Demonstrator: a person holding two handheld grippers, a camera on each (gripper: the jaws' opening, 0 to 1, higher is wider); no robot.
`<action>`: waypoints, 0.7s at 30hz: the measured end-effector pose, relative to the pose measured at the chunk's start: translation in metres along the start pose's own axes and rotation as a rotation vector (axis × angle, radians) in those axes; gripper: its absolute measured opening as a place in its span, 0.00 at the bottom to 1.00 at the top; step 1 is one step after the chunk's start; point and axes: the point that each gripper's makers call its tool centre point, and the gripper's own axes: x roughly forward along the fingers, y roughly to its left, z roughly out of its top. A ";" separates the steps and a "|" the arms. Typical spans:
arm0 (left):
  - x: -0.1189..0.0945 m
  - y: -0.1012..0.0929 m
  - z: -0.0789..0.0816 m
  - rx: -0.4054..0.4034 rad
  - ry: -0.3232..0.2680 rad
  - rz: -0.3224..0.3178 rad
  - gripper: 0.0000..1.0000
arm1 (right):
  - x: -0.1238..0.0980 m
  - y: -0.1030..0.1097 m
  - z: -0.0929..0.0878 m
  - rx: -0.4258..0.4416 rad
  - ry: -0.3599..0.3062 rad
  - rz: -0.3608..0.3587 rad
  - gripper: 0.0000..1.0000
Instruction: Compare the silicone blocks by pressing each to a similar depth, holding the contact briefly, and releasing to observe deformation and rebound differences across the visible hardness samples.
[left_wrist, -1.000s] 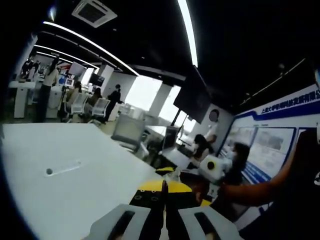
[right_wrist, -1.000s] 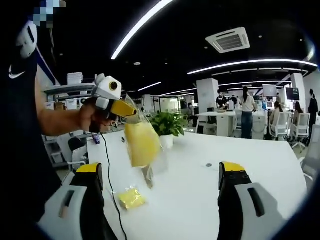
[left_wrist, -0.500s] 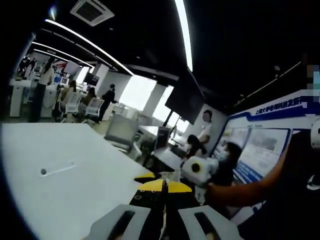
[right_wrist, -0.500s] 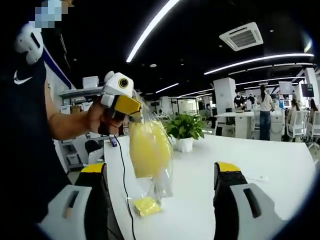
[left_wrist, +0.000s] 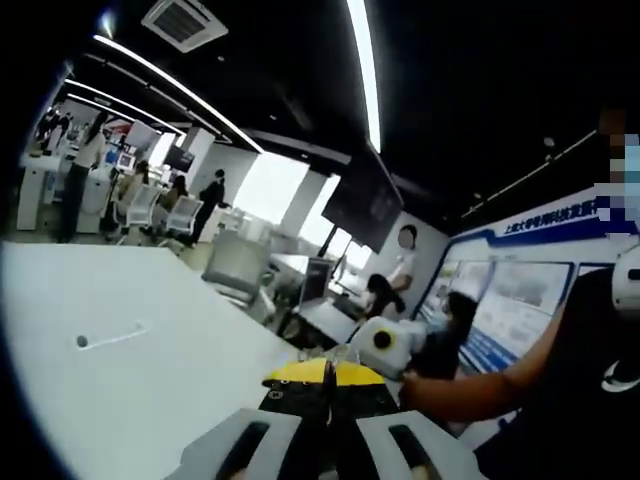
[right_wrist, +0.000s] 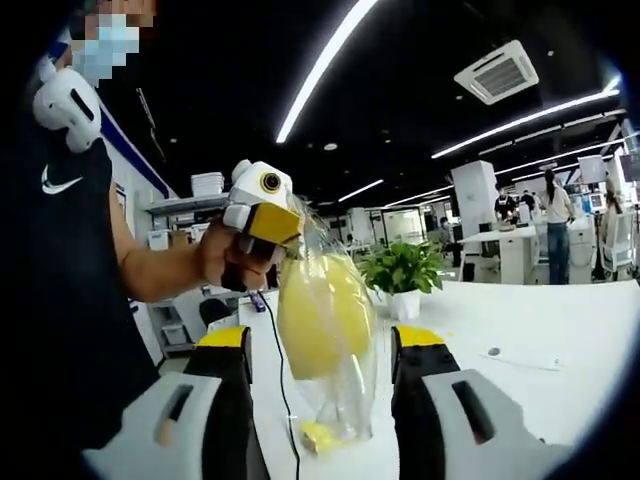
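left gripper view: the left gripper (left_wrist: 327, 375) has its yellow-tipped jaws pressed right together, and there's a thin bit of clear plastic poking up at the seam between them, so it looks clamped on the top edge of the plastic bag (left_wrist: 340, 352). the white table (left_wrist: 120, 350) spreads out to the left. the right gripper (left_wrist: 385, 345) peeks in just beyond the jaw tips, with the person's forearm (left_wrist: 480, 378) running off to the right. office background, people at desks, a blue wall poster (left_wrist: 535, 300).

right gripper view: the right gripper (right_wrist: 320, 345) is partly open, jaws apart on either side of the plastic bag (right_wrist: 330, 340), which hangs between them. can't tell if the pads actually touch it. the bag is clear, with a yellow silicone block (right_wrist: 322, 315) inside and a smaller yellow block (right_wrist: 322, 435) down at the bottom. the left gripper (right_wrist: 268, 222) pinches the bag's top corner, held in the person's hand (right_wrist: 232, 265). bag hangs over the white table (right_wrist: 540, 340), a potted plant (right_wrist: 402, 275) behind it.
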 end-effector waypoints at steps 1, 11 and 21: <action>0.000 0.000 0.000 0.000 -0.001 0.000 0.00 | 0.001 0.002 0.002 -0.004 -0.003 0.001 0.47; -0.006 -0.005 0.003 -0.015 -0.017 -0.013 0.00 | 0.006 0.006 0.015 -0.007 -0.030 0.018 0.37; -0.009 -0.009 0.005 -0.017 -0.018 -0.024 0.00 | 0.007 0.011 0.015 -0.003 -0.016 0.022 0.27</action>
